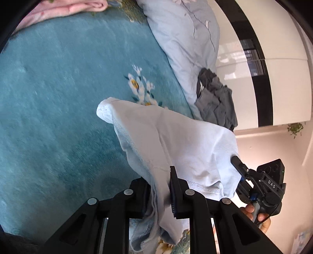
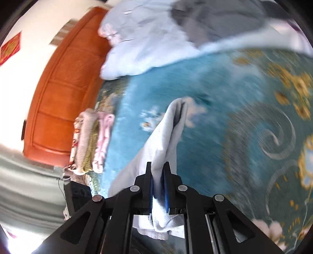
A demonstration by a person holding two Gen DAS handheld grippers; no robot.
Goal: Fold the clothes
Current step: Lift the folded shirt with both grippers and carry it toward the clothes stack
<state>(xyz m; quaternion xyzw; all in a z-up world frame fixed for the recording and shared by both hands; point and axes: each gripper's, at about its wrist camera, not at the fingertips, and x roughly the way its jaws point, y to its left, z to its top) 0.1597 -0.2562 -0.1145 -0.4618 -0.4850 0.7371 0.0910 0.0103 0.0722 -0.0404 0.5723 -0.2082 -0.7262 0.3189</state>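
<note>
A home bedroom: a bed under a teal flowered blanket (image 1: 58,97), a pale blue quilt (image 1: 182,39) heaped at its far side, folded clothes (image 2: 92,142) stacked near an orange wooden door (image 2: 64,88).

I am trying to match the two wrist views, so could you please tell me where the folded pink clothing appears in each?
Left wrist: pink folded clothing lies at the top left edge.
Right wrist: it sits stacked at centre left, beside the orange door.
Shared landmark: the teal floral blanket.
</note>
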